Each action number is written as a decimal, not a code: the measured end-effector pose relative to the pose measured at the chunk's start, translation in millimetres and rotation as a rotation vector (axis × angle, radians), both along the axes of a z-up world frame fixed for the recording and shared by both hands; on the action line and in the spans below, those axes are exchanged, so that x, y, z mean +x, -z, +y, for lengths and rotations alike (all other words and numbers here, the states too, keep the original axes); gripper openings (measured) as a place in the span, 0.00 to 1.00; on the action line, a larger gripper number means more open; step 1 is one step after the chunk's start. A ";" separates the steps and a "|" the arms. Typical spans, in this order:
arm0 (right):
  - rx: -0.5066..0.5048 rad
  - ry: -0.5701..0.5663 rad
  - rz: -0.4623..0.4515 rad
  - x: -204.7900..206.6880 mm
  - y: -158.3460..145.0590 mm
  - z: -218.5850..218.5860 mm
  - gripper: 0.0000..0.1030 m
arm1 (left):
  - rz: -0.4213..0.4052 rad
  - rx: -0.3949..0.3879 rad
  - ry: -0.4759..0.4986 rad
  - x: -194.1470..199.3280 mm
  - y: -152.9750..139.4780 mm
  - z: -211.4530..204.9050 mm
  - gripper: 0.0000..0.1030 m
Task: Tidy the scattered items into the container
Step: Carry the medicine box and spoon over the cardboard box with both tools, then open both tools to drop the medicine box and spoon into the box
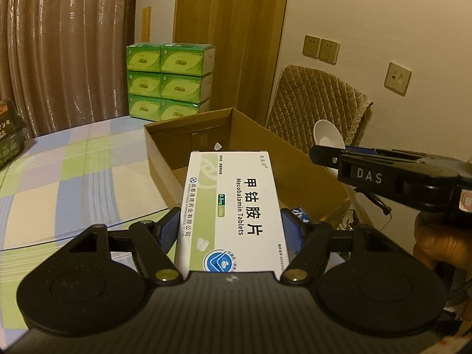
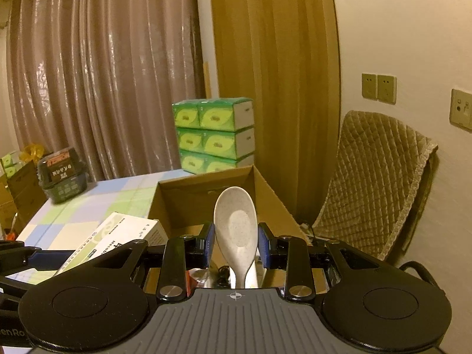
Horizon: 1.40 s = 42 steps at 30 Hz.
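My left gripper (image 1: pixel 231 225) is shut on a white and green Mecobalamin tablet box (image 1: pixel 233 206), held above the near end of an open cardboard box (image 1: pixel 295 165) on the checked tablecloth. My right gripper (image 2: pixel 236 243) is shut on a white speckled soup spoon (image 2: pixel 236 221), bowl pointing up, over the near end of the same cardboard box (image 2: pixel 274 200). The right gripper (image 1: pixel 368 171) with the spoon (image 1: pixel 326 135) shows at the right of the left wrist view. The tablet box (image 2: pixel 118 236) shows at the lower left of the right wrist view.
A stack of green tissue packs (image 1: pixel 169 81) stands behind the cardboard box. A dark basket with packets (image 2: pixel 63 180) sits at the table's far left. A quilted chair (image 2: pixel 380 183) stands to the right by the wall. The checked tablecloth (image 1: pixel 73 177) lies left of the box.
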State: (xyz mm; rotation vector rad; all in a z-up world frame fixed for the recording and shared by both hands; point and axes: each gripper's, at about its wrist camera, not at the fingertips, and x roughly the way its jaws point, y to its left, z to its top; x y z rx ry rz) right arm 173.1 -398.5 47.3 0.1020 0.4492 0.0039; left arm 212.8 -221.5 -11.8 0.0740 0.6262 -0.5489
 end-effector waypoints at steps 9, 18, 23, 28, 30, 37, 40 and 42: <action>-0.002 0.014 0.010 9.0 4.1 -13.4 0.27 | 0.008 -0.005 0.012 11.3 5.0 -19.3 0.65; -0.005 0.016 0.015 18.8 6.2 -19.6 0.27 | 0.030 -0.039 0.000 23.4 9.3 -26.3 0.65; -0.008 0.013 0.016 25.7 6.8 -21.1 0.27 | 0.040 -0.061 -0.006 30.8 10.1 -30.3 0.65; -0.016 0.011 0.019 33.3 8.4 -23.0 0.27 | 0.049 -0.076 -0.016 38.6 12.5 -33.1 0.65; -0.019 0.012 0.021 36.4 8.9 -24.0 0.27 | 0.054 -0.088 -0.025 41.5 14.0 -33.7 0.65; -0.023 0.017 0.028 46.6 11.7 -27.0 0.27 | 0.074 -0.136 -0.061 54.5 18.3 -33.9 0.65; -0.022 0.018 0.033 49.4 14.0 -27.0 0.27 | 0.082 -0.151 -0.063 60.6 21.2 -35.3 0.65; -0.022 0.017 0.037 51.0 15.5 -27.3 0.27 | 0.088 -0.154 -0.075 64.3 23.1 -36.1 0.67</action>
